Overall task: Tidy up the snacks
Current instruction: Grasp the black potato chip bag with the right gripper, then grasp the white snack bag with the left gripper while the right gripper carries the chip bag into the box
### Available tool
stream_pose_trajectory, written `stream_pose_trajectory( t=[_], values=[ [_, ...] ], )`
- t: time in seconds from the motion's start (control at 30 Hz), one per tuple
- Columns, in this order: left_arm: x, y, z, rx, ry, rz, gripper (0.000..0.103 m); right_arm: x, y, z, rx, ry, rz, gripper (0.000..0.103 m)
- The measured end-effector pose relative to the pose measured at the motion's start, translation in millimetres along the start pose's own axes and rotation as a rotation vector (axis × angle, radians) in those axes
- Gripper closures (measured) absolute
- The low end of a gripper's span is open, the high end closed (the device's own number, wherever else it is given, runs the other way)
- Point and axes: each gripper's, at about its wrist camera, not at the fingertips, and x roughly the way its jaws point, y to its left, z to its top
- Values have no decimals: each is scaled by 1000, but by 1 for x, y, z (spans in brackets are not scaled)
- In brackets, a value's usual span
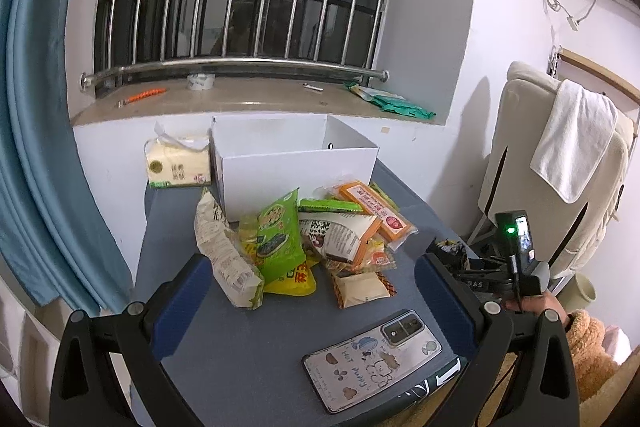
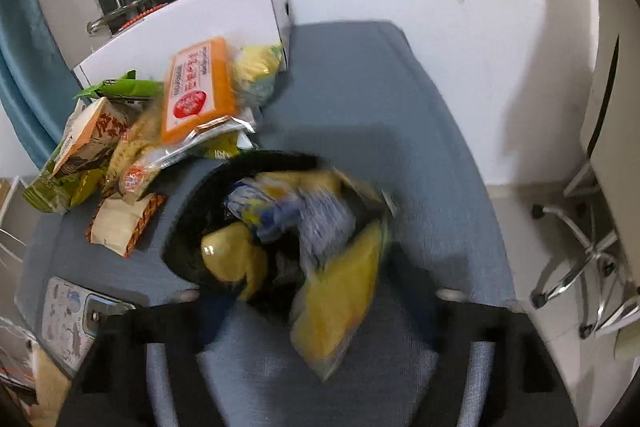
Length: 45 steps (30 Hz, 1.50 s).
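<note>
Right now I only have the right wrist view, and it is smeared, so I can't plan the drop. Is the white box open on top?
Observer: Yes, the white box is open on top and stands right behind the snack pile.
Operator: Anything beside it?
Observer: A tissue pack stands on its left in the left wrist view.
Operator: And the left gripper?
Observer: The left gripper is open, gripping nothing, on the near side of the pile.
</note>
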Motion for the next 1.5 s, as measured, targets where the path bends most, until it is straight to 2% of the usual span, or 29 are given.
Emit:
stream_pose_trajectory(
  t=[0.1,0.23,0.33,0.47,0.57,0.7,0.77,0.87,0.9,0.93,0.97,1.0,1.1,1.2,1.27,1.4,1.5],
  values=[
    [5,7,-2,-43,18,-28,0,-8,-5,-2,18,-18,66,44],
    [15,16,-4,-76,41,-30,0,-27,-6,-6,24,-60,82,45],
    [31,32,-4,-130,68,-20,0,-51,-4,-4,54,-102,128,45],
    [70,64,-4,-246,137,-20,0,-80,10,1,44,-184,159,45],
    [101,91,-2,-336,186,20,0,-99,21,2,26,-239,184,45],
    [148,131,-9,-503,272,42,1,-118,34,5,14,-280,202,45],
    [166,142,-11,-532,307,54,1,-122,37,3,9,-290,216,45],
    [186,142,-12,-496,347,98,3,-118,46,7,-10,-283,220,45],
    [192,140,-12,-477,358,93,6,-115,48,9,-15,-277,224,45],
    [198,138,-12,-462,373,85,17,-113,50,9,-19,-273,230,45],
    [206,136,-15,-456,395,67,51,-112,52,8,-21,-273,233,45],
    [210,135,-17,-453,407,52,59,-110,53,9,-24,-269,238,45],
    [207,122,-15,-357,370,57,62,-107,60,9,-35,-262,246,45],
    [185,107,-13,-267,287,78,62,-105,63,8,-48,-260,251,45],
    [167,98,-7,-236,233,63,62,-103,64,9,-48,-258,250,45],
    [129,81,19,-172,131,25,62,-99,66,19,-32,-262,273,45],
    [112,73,51,-146,64,-15,62,-97,70,36,-29,-274,288,45]
  ],
)
